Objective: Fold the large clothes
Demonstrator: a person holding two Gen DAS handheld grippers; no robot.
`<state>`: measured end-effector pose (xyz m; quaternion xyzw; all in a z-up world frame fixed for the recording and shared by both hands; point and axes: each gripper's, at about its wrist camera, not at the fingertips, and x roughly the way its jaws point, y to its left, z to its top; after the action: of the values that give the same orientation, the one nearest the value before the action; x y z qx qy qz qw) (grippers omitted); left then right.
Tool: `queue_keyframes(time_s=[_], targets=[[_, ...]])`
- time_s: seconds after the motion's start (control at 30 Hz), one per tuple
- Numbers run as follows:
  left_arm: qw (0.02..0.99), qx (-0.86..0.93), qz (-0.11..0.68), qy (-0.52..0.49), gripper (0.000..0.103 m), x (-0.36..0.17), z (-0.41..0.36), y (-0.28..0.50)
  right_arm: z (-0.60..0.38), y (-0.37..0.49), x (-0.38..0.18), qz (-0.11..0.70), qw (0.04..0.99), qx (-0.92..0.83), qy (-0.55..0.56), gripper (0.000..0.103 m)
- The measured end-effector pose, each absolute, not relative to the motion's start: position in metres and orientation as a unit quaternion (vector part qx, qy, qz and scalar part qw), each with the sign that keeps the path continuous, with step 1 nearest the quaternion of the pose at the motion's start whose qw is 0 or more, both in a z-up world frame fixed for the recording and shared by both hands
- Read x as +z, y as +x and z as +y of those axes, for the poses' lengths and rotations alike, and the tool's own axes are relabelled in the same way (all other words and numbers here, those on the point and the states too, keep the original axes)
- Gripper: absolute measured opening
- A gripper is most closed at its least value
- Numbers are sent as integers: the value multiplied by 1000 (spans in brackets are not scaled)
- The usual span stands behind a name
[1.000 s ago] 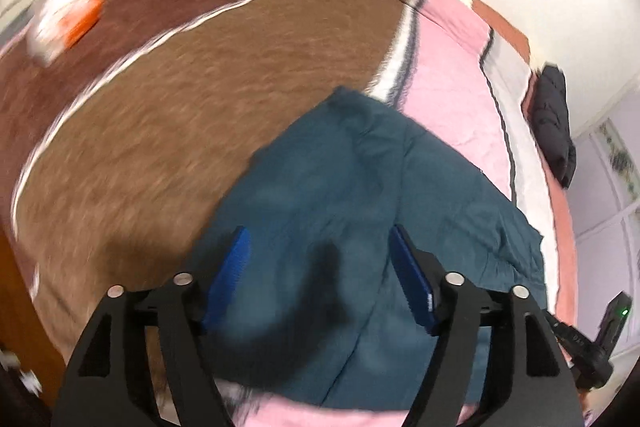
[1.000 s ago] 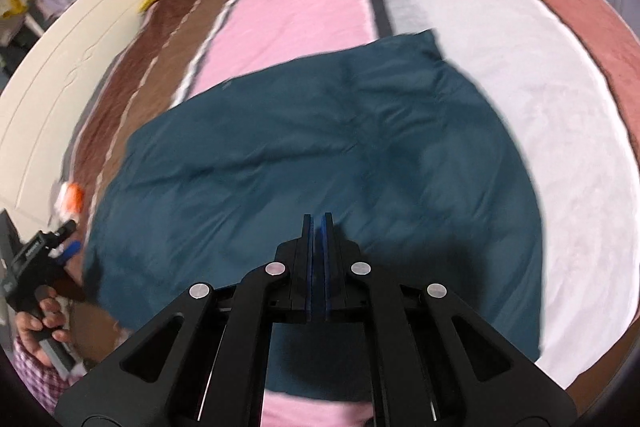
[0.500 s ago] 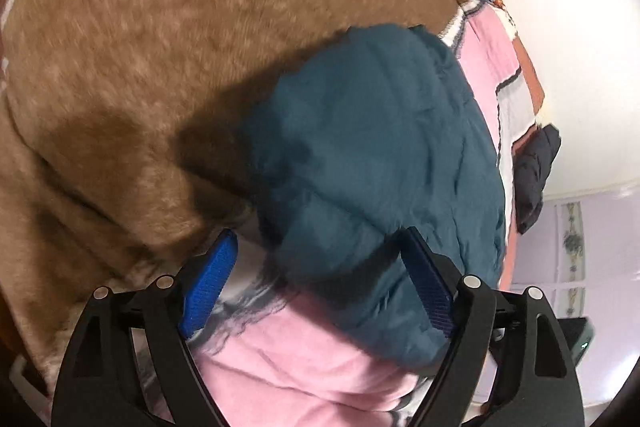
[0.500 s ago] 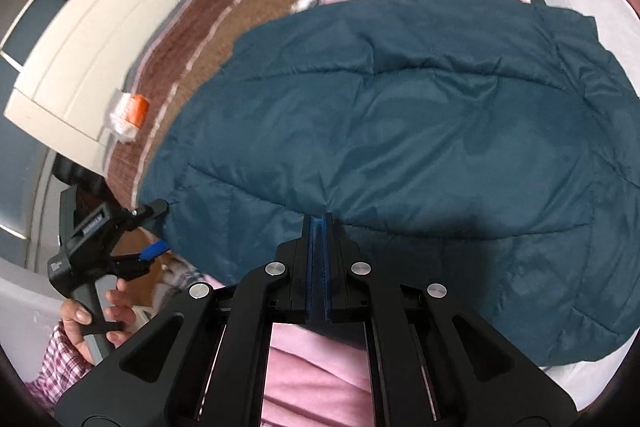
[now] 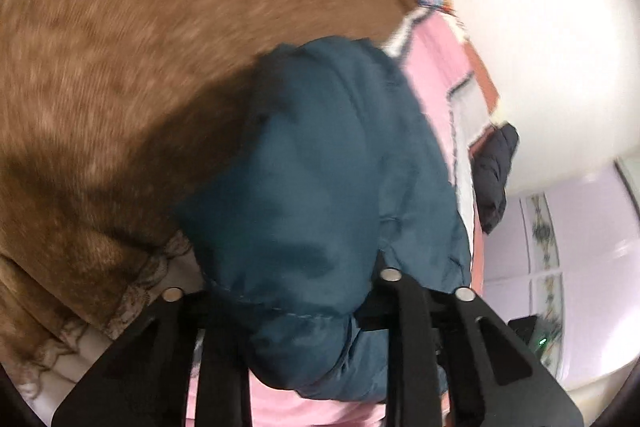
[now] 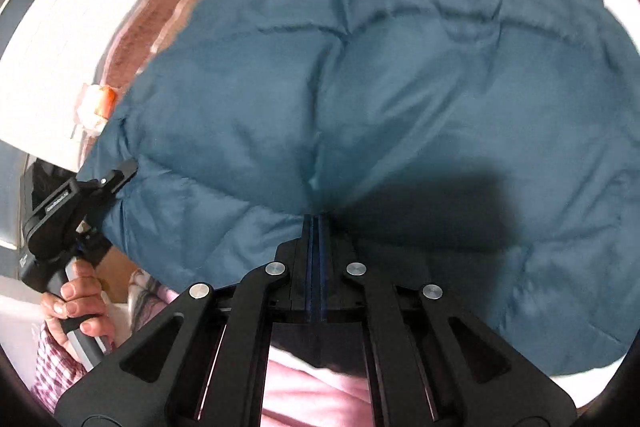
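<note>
A teal puffer jacket [image 6: 400, 87] lies spread on the bed. In the left wrist view its near corner [image 5: 320, 167] bulges up between the fingers of my left gripper [image 5: 296, 291]. The jaws are closing on that bunched fabric, which hides the pads. The right wrist view shows the same left gripper [image 6: 120, 175] clamped on the jacket's left corner, held by a person's hand [image 6: 76, 303]. My right gripper [image 6: 316, 219] is shut at the jacket's near edge. Creases in the fabric run together into a pucker at its tips.
A striped blanket covers the bed, brown [image 5: 120, 67] on one side and pink [image 6: 304, 399] near me. A black garment [image 5: 494, 171] lies at the far side. A small orange and white object [image 6: 96, 107] sits by a white board [image 6: 80, 27].
My left gripper has sunk onto the jacket's corner, and its fingers have gone from wide apart to close around the fabric. My right gripper stayed shut and now sits nearer the jacket's edge.
</note>
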<state>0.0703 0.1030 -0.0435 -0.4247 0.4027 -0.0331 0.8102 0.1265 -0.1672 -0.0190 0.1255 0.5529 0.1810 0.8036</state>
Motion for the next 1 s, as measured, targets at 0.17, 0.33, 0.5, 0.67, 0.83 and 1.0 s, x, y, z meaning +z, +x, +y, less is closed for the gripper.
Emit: queue_keyframes(time_s=[0.17, 0.33, 0.5, 0.67, 0.83, 1.0], targets=[[858, -62, 372, -349, 20, 2, 81, 58, -173, 102, -7, 532, 816, 193, 119, 2], [885, -101, 352, -287, 20, 39, 51, 48, -159, 106, -33, 558, 803, 185, 99, 1], [907, -142, 347, -192, 20, 63, -6, 45, -151, 121, -56, 569, 795, 184, 101, 1], [924, -173, 321, -118, 20, 88, -53, 46, -175, 112, -40, 554, 794, 202, 150, 1], [924, -190, 321, -82, 20, 95, -81, 49, -270, 71, 0, 475, 837, 159, 219, 1], [923, -209, 322, -36, 20, 94, -113, 38, -365, 62, -17, 459, 837, 64, 291, 6]])
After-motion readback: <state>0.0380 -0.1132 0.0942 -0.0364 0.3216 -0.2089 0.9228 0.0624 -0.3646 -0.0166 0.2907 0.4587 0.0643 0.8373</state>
